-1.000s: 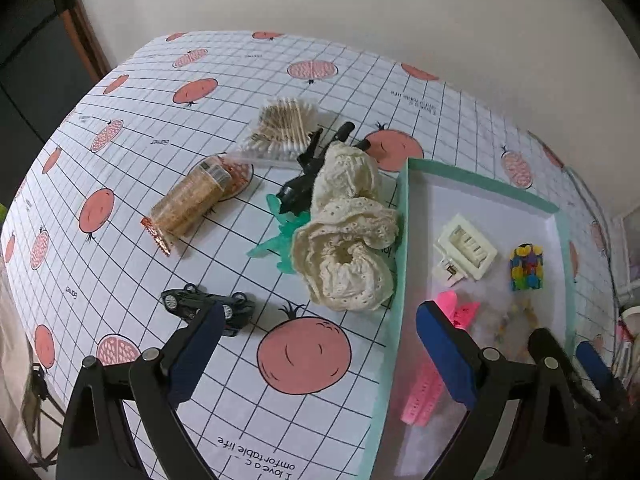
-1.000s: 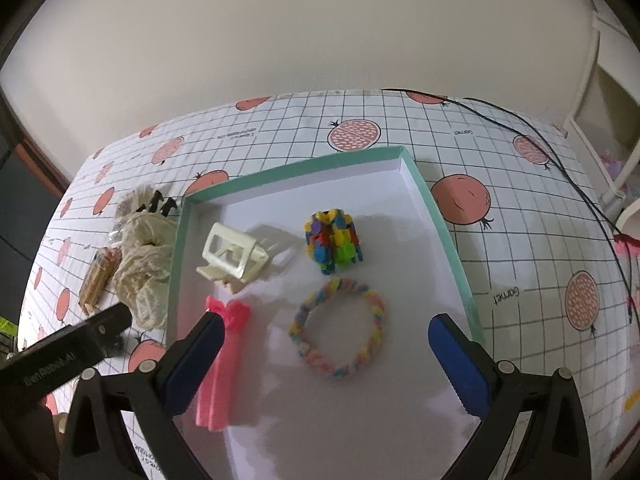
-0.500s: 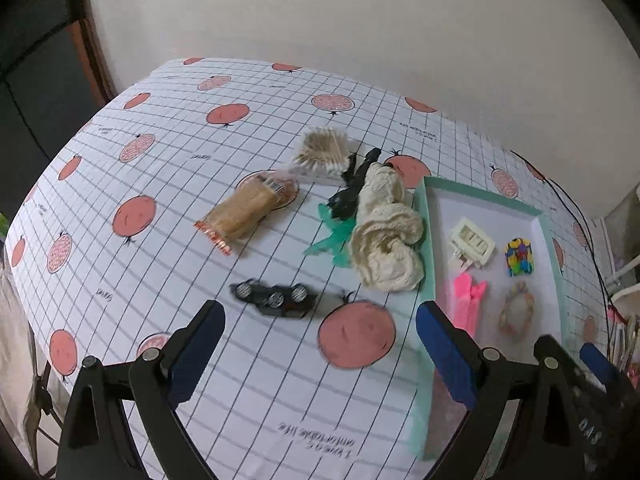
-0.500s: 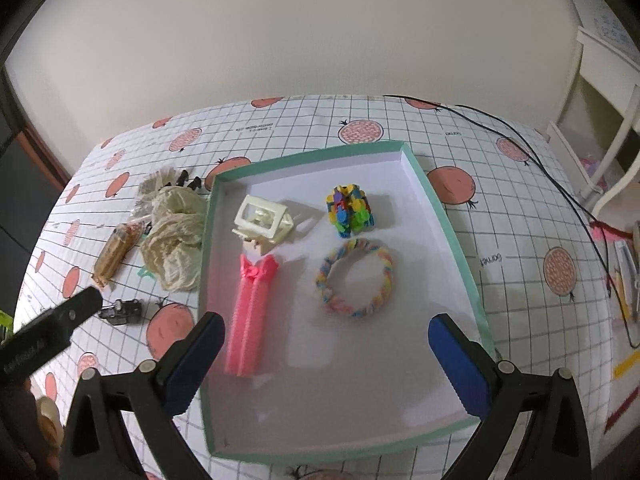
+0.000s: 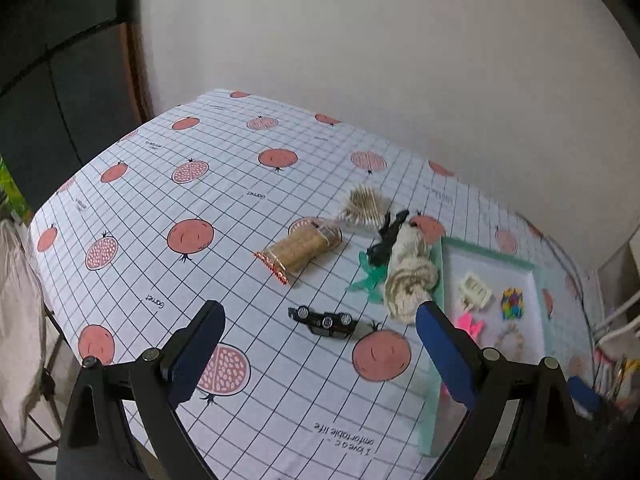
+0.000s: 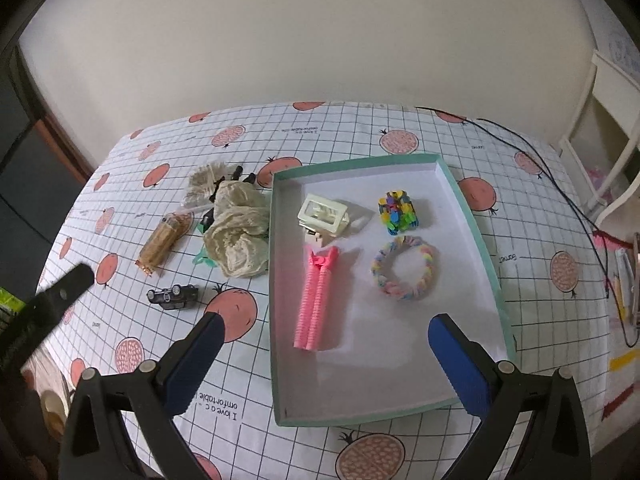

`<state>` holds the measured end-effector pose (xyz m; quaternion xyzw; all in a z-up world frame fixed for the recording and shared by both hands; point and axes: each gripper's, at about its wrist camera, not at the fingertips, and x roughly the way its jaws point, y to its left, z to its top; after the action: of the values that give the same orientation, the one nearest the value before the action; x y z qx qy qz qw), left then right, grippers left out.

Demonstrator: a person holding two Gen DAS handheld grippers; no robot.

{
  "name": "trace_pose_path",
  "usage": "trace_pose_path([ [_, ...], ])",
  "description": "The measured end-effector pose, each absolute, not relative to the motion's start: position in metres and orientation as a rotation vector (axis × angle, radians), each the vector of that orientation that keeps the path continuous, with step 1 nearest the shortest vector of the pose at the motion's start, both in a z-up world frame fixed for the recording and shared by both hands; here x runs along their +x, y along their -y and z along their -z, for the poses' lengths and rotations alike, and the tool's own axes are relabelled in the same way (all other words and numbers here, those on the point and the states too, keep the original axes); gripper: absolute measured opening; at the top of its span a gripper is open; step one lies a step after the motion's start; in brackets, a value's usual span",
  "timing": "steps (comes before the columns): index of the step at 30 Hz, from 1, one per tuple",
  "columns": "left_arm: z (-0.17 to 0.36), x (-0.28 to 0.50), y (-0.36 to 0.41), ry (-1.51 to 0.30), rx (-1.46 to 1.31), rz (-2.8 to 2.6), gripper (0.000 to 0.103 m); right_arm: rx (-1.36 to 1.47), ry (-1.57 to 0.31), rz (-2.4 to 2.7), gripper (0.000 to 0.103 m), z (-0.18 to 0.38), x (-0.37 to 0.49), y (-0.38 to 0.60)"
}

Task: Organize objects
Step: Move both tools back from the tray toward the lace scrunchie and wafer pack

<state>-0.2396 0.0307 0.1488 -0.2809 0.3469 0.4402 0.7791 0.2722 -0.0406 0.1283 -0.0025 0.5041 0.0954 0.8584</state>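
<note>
Both held high above the table, jaws wide apart and empty: left gripper point(image 5: 318, 326), right gripper point(image 6: 326, 338). Below, fruit-print tablecloth point(image 6: 532, 240), green-rimmed tray point(image 6: 476, 224) holding trinkets, plain wall point(image 6: 320, 40) behind.

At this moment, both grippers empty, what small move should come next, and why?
Probably lower the open left gripper onto the black toy car. It lies on the tablecloth outside the green tray, directly ahead between the fingers, clear of the other loose items.
</note>
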Motion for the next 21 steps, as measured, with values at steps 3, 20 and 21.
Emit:
trace_pose_path([
  [3,-0.151,-0.237,-0.033,-0.719,-0.605,-0.958,0.097,-0.023,-1.055,-0.206,0.103,-0.128,0.272,0.037],
  [20,-0.126,-0.227,-0.092,-0.804,-0.633,-0.946,0.096,-0.058,-1.097,-0.227,0.103,-0.117,0.298,-0.003],
  [21,-0.123,-0.228,-0.097,-0.815,-0.644,-0.940,0.096,-0.072,-1.098,-0.228,0.103,-0.117,0.300,-0.007],
])
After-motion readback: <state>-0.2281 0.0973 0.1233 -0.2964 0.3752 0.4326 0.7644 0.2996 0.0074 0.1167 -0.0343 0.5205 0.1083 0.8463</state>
